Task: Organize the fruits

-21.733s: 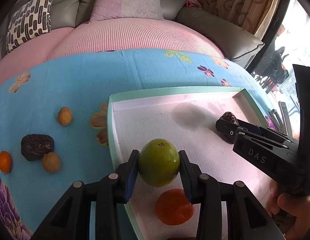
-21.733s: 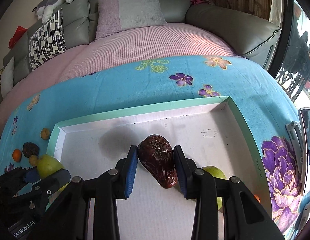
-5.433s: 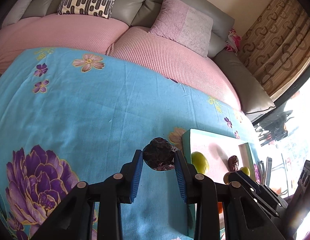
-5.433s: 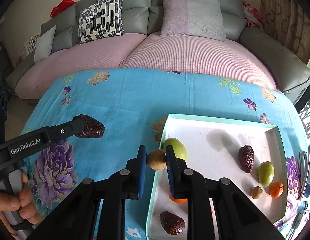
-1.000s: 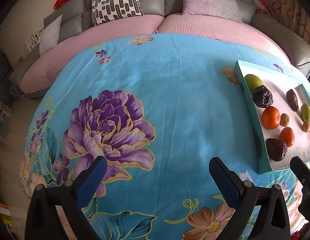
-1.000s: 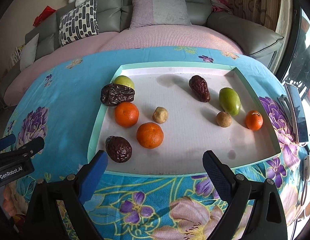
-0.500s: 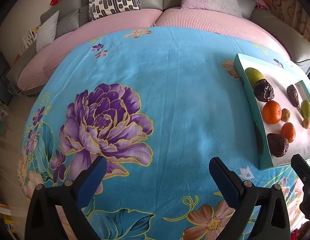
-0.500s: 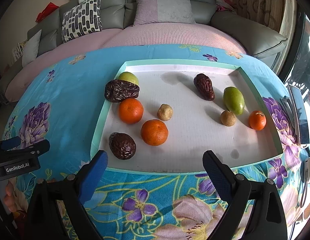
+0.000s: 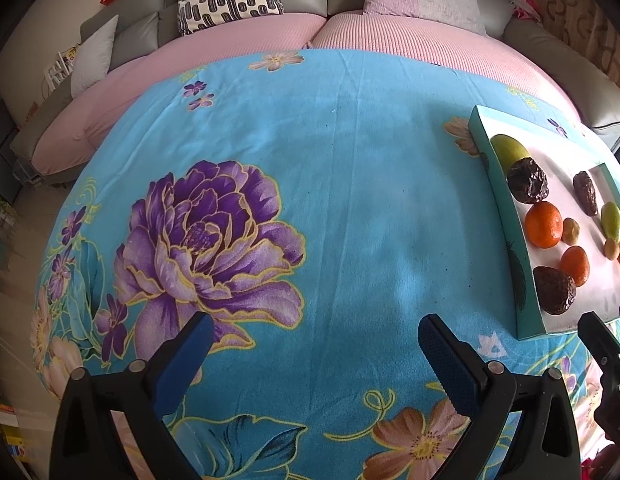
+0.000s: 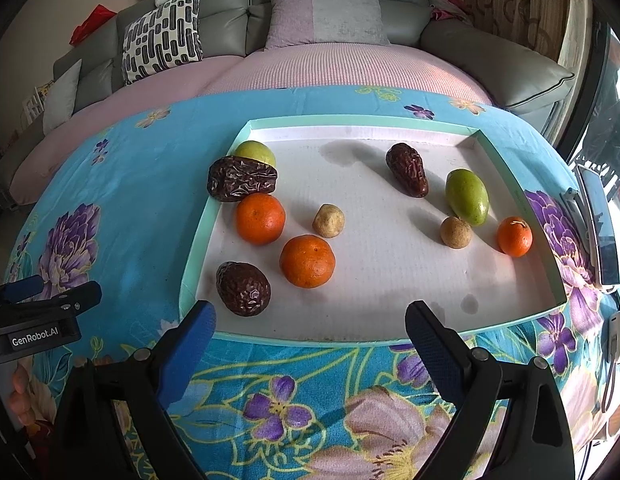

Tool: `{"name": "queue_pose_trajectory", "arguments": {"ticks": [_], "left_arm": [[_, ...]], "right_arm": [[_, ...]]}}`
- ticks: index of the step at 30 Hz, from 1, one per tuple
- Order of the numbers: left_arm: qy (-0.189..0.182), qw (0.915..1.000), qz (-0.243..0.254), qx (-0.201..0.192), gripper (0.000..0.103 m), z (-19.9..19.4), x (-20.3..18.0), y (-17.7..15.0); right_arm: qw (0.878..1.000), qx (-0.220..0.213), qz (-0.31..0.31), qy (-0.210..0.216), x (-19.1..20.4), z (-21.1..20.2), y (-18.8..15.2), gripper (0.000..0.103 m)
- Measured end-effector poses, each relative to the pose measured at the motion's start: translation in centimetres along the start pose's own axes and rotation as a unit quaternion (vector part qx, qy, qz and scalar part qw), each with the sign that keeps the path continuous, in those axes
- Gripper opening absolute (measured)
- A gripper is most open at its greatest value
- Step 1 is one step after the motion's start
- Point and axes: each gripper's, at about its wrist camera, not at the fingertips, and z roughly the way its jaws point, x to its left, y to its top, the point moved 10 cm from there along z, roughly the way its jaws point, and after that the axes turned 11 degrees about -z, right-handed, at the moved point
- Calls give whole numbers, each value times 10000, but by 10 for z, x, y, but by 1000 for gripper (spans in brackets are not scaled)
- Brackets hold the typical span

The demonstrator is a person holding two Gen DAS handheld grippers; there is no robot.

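While both my left claw (image 9: 310, 350) and right claw (image 10: 308, 338) gape empty, a date (image 10: 242, 179) half hides the tray's (image 10: 350, 336) far green fruit (image 10: 255, 149).

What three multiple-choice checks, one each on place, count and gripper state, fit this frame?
1. Where does the long green fruit lie?
A. on the blue floral cloth
B. in the shallow mint-rimmed white tray
C. on the sofa

2. How many round orange fruits are in the tray?
A. three
B. one
C. five

3. How does the right gripper stand?
A. shut on a date
B. shut, empty
C. open, empty

Answers: 1 B, it rests on the tray's white floor; 2 A, three show in the right wrist view; 3 C, its fingers are spread with nothing between.
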Motion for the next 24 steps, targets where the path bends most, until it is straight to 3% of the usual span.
{"name": "queue_pose_trajectory", "arguments": {"ticks": [24], "left_arm": [[-10, 10000, 6, 32, 103, 1, 0, -1]], "right_arm": [[10000, 55, -20, 16, 1, 2, -2, 96]]}}
